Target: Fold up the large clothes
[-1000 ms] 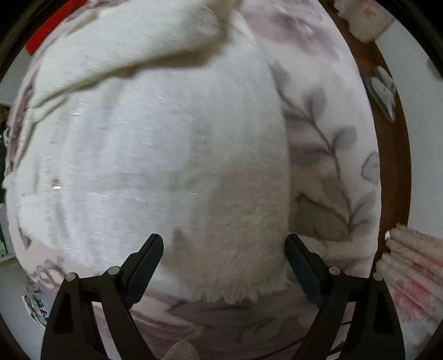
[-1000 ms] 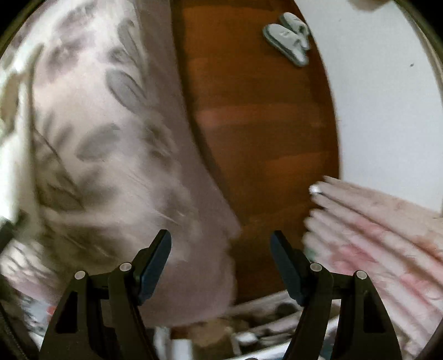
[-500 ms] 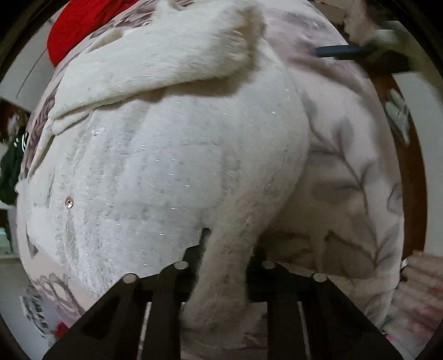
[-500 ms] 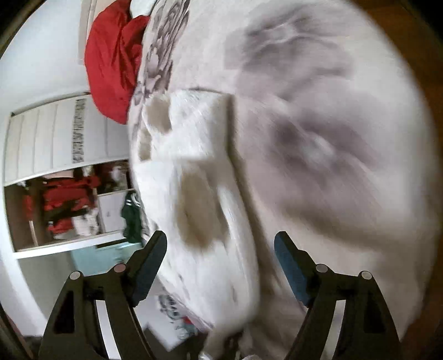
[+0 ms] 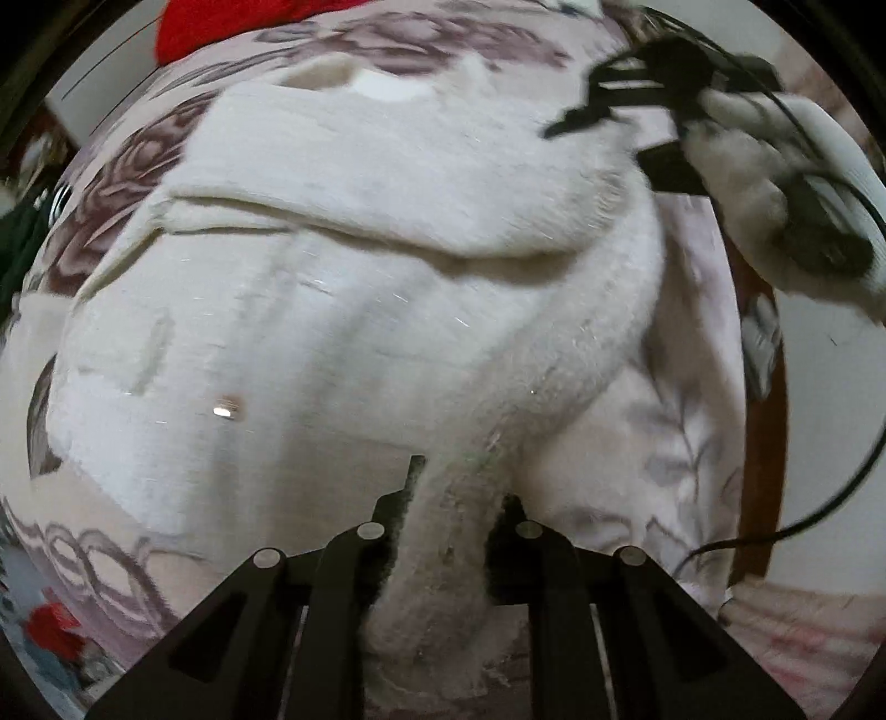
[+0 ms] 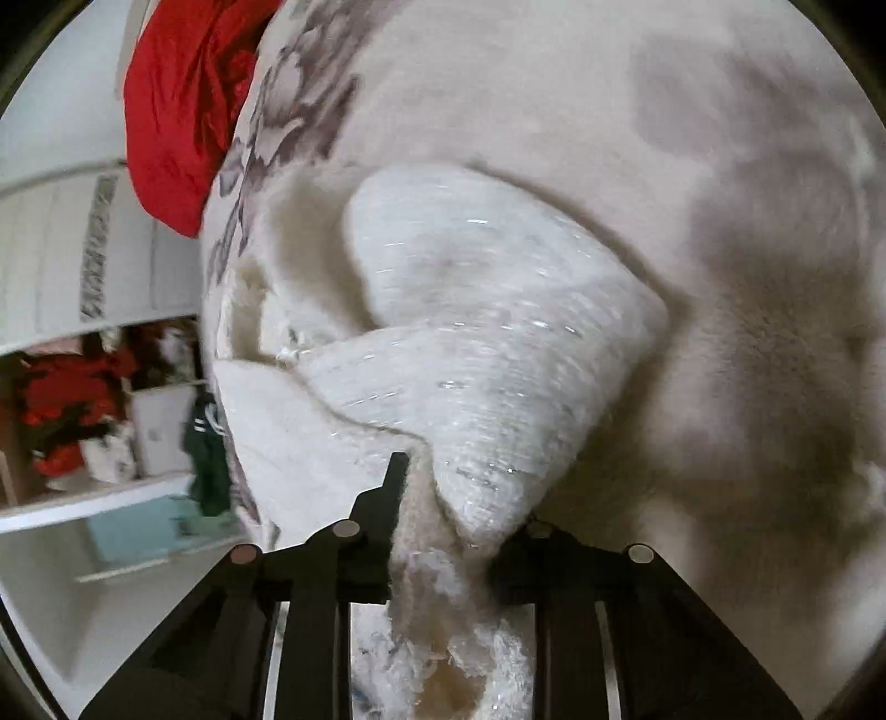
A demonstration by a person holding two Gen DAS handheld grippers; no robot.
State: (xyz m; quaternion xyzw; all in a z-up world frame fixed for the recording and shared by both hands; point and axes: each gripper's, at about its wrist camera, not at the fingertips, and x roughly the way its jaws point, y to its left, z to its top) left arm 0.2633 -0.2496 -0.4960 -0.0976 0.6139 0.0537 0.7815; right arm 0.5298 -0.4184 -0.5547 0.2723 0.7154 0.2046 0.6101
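Note:
A large white fuzzy garment [image 5: 343, 332] with sparkly threads lies on a bed with a pale floral cover [image 5: 681, 459]. My left gripper [image 5: 451, 520] is shut on the garment's near right edge, which bunches between its fingers. My right gripper [image 6: 451, 515] is shut on a folded corner of the same garment [image 6: 482, 343]. In the left wrist view the right gripper [image 5: 626, 105] shows at the upper right, at the garment's far right corner. The garment's top part is folded over its body.
A red cloth [image 6: 177, 99] lies at the bed's far end, also in the left wrist view [image 5: 221, 22]. Shelves with red and green items [image 6: 111, 421] stand left of the bed. Wooden floor [image 5: 758, 498] and a pink folded textile [image 5: 803, 637] are on the right.
Both grippers were open a second ago. The left shut on the garment's edge half a second ago; the right swung over from the floor side and has now shut on the garment's corner.

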